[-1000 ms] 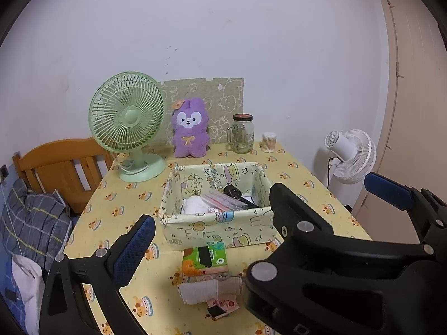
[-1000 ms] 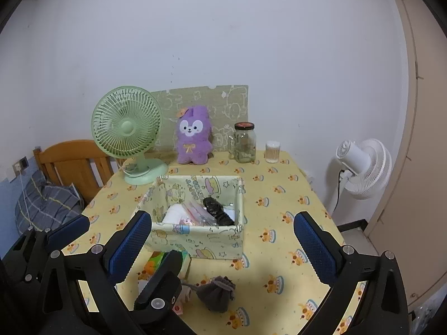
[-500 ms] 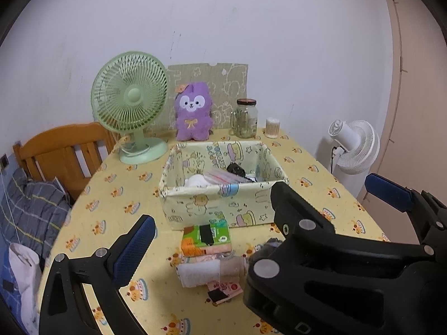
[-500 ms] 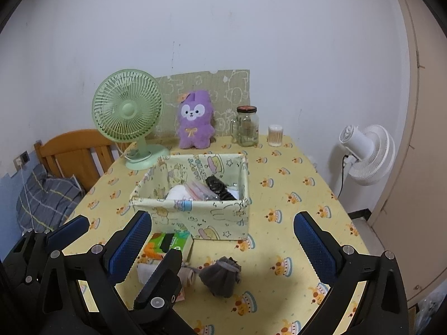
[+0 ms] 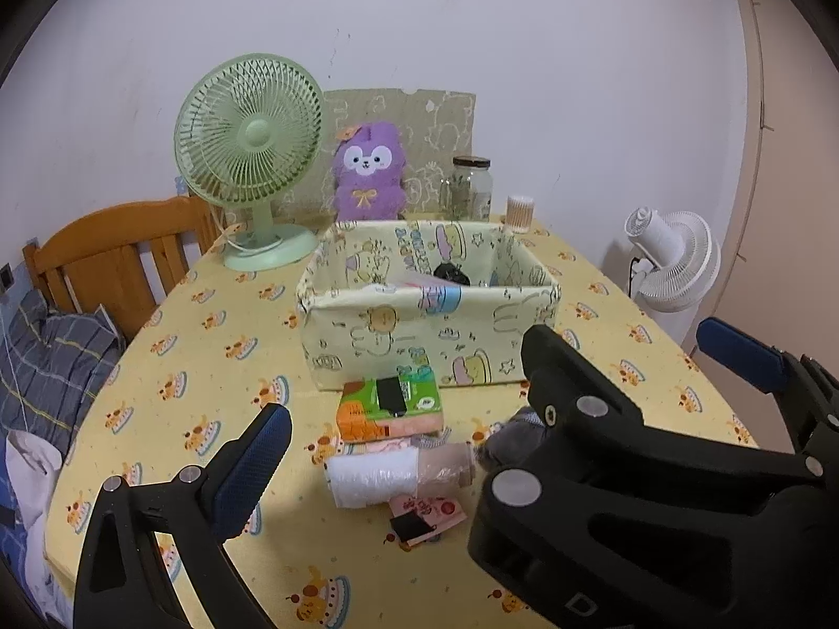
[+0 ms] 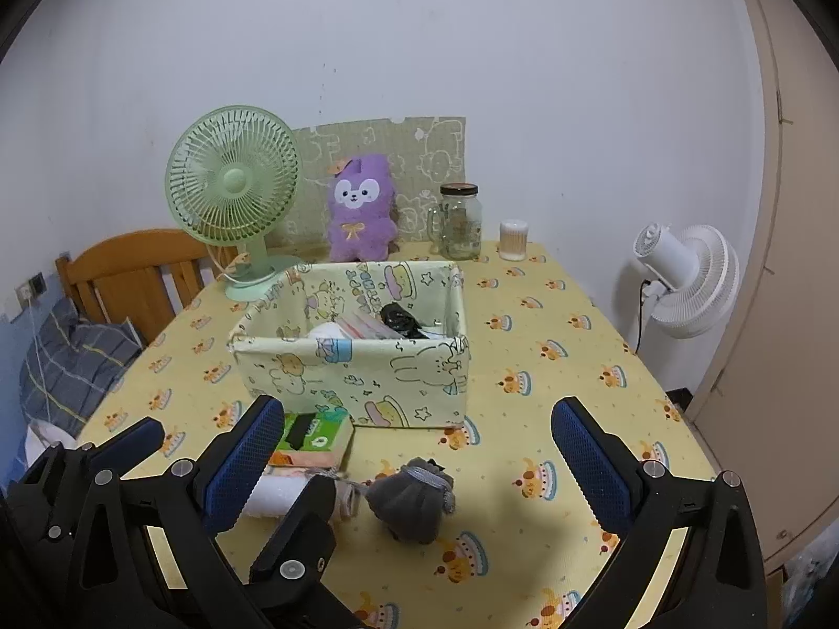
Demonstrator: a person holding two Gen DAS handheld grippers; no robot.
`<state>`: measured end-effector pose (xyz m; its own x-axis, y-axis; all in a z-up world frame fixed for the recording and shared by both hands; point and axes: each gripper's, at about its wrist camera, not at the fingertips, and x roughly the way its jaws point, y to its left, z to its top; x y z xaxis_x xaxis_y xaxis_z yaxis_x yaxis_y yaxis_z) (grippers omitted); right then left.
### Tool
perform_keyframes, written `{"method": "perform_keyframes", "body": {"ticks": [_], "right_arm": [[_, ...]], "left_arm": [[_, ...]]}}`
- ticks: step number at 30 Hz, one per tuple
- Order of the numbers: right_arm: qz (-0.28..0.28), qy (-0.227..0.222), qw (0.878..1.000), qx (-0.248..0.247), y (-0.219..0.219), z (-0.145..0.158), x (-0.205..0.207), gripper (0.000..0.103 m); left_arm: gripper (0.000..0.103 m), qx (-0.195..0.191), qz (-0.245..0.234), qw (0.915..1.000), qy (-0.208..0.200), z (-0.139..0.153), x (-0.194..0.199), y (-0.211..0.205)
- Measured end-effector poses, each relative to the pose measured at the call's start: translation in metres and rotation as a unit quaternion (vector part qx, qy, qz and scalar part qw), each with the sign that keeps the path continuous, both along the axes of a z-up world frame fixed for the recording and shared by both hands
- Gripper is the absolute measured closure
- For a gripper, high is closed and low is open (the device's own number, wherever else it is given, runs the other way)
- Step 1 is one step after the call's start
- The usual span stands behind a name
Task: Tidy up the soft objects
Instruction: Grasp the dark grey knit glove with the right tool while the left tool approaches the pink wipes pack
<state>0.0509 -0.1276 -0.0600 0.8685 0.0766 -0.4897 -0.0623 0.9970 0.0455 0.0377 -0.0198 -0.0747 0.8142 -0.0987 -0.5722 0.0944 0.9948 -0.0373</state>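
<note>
White wall behind, bench [image 6: 566, 367] under a yellow cloth with cake prints. At the back I see a green fan [image 6: 233, 194], a purple plush [image 6: 361, 209], a glass jar [image 6: 460, 221] and a small white cup [image 6: 513, 240]; a white floor fan [image 6: 684, 280] stands off the right edge, a wooden chair [image 5: 113, 257] at the left. The fabric box [image 6: 356, 367] sits mid-bench with a few soft items already inside, a black one visible. In front of it: a green-orange tissue pack [image 5: 390, 409] touching the box's near wall, a white roll in clear wrap [image 5: 388, 474] just beside the pack, a small pink packet [image 5: 427, 516] nearer me, and a grey knit pouch [image 6: 411, 498] to the right of the roll. My left tongs [image 5: 498, 409] are spread wide, empty, above the pile. My right tongs [image 6: 419, 461] also stand apart, empty, with the grey pouch lying between the two blue pads on the cloth, no contact that I can see.
</note>
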Motion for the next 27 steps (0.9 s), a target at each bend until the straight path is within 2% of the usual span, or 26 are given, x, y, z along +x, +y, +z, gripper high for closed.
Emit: {"method": "perform_keyframes", "body": {"ticks": [10,22,27], "right_arm": [[0.001,0.012,1.0,-0.015,0.004,-0.026,0.002,0.0],[0.016,0.034,0.999,-0.009,0.005,-0.06,0.008,0.0],[0.02,0.045,0.999,-0.021,0.008,-0.068,0.012,0.0]], "left_arm": [[0.0,-0.004,0.002,0.9998,0.021,-0.028,0.002,0.002],[0.0,-0.01,0.029,0.9983,0.05,-0.064,0.009,0.009],[0.0,-0.011,0.033,0.9971,0.068,-0.074,0.014,0.011]]}}
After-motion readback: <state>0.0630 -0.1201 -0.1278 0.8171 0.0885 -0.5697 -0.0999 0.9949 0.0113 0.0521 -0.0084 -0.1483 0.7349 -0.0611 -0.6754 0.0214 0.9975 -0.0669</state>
